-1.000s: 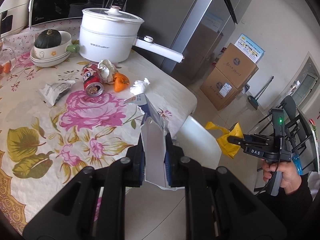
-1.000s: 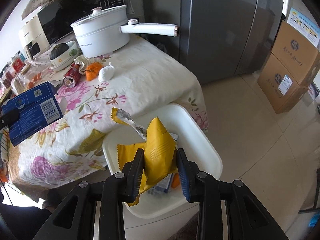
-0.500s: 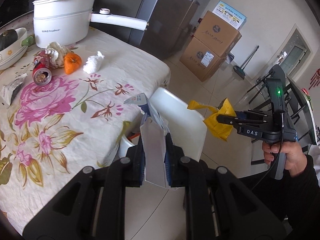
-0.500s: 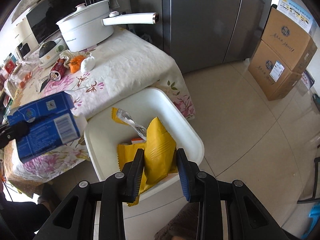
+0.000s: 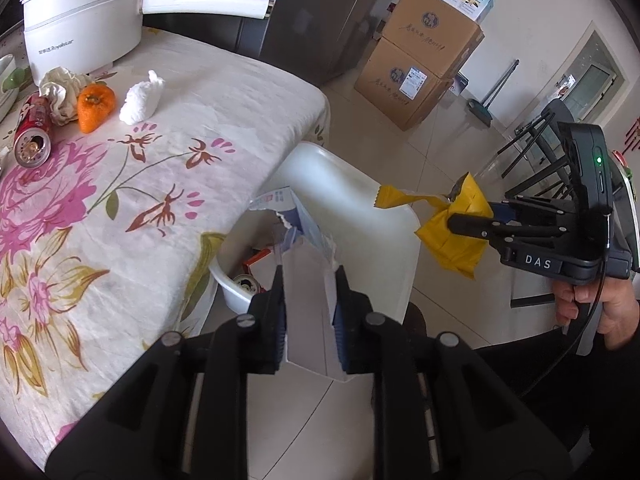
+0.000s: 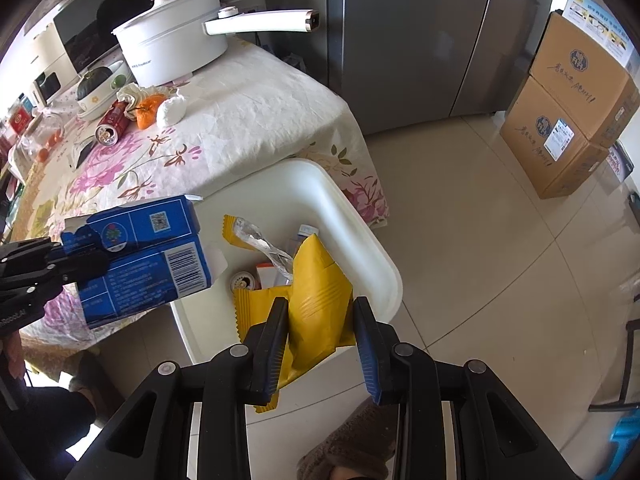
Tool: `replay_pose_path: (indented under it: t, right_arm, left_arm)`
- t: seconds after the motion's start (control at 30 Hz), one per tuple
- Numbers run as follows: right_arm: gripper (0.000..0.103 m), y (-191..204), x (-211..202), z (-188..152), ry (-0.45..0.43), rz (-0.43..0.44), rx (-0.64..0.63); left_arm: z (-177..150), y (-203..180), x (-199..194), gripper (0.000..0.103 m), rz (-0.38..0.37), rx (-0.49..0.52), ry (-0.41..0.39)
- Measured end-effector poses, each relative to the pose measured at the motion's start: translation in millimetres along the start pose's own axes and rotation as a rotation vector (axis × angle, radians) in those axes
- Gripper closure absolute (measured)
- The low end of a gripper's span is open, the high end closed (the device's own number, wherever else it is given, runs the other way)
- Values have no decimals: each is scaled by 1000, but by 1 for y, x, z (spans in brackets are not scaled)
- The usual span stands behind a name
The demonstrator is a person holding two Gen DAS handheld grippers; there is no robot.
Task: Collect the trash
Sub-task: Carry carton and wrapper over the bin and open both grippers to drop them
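Observation:
A white bin point(image 5: 360, 200) stands on the floor beside the table, with a can and small packets inside. My left gripper point(image 5: 308, 276) holds a torn blue and white carton point(image 5: 308, 312) above the bin's near corner. Its jaws are opening, the carton still between the pads. From the right wrist view the carton point(image 6: 140, 256) hangs over the bin point(image 6: 280, 188) at the table's edge. My right gripper point(image 6: 320, 308) is shut on a yellow wrapper point(image 6: 316, 296) above the bin's outer side. The left wrist view shows this right gripper point(image 5: 452, 224) with the yellow wrapper point(image 5: 456, 240).
On the flowered tablecloth point(image 5: 120, 200) lie a crushed red can point(image 5: 30, 136), crumpled paper point(image 5: 60, 92), an orange peel point(image 5: 94, 106) and a white tissue point(image 5: 142, 96). Behind them stands a white pot point(image 5: 80, 20) with a long handle. Cardboard boxes point(image 5: 420, 68) are stacked near the fridge.
My left gripper has carried the carton off the table, to the right and down, over the bin. The right gripper with the yellow wrapper has shifted slightly over the bin.

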State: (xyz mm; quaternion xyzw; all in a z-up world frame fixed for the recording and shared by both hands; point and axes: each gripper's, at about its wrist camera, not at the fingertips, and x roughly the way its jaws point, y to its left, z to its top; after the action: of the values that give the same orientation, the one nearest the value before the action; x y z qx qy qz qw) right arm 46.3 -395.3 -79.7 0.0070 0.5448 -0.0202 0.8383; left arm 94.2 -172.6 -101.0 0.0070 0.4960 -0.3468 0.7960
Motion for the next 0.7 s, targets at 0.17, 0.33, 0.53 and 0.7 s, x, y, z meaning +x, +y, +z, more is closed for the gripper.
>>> replay_pose_path:
  t: [0.17,0.33,0.53,0.7]
  right_arm:
    - [69,-3,2,0,9,0,-3]
    - [69,-1,3,0,13,0,-8]
    - [69,5,3,4,13,4,-12]
    - [69,10,8,9,19,-4,-14]
  left_arm:
    - [3,-5,-1,40,66,21,-24]
    - [2,0,-5,35,96,26,-21]
    - [-4,6,-12,28,123,19,-22]
    - [-8,18,-23,25,150,-11,-24]
